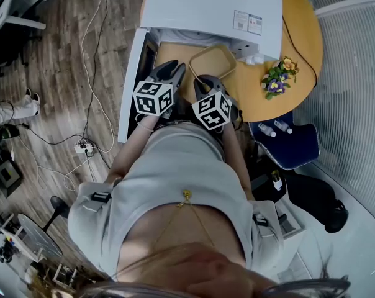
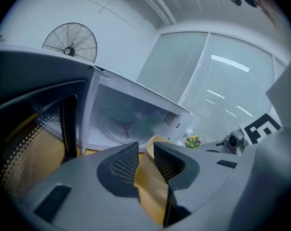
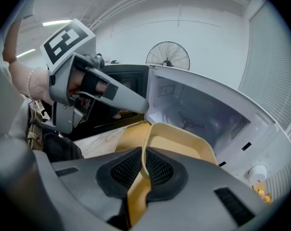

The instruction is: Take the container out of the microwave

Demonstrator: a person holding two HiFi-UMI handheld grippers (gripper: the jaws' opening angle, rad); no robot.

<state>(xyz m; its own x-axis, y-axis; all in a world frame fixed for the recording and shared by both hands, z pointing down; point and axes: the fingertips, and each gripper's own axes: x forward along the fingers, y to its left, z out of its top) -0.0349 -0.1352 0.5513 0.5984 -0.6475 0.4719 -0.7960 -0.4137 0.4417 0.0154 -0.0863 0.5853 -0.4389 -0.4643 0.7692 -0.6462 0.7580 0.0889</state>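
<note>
Your left hand-held gripper (image 2: pixel 146 150) pinches the rim of the shallow yellow plastic container (image 1: pixel 213 64), and your right hand-held gripper (image 3: pixel 143 165) clamps the rim beside it. The container sits just ahead of both, already outside the open white microwave (image 1: pixel 212 5). Only setting it on the round wooden bench (image 1: pixel 299 36) seems to be left.

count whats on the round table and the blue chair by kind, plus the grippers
microwave: 1
container: 1
flower bunch: 1
small white object: 1
bottles on the blue chair: 2
grippers, left gripper and right gripper: 2
total: 8
</note>
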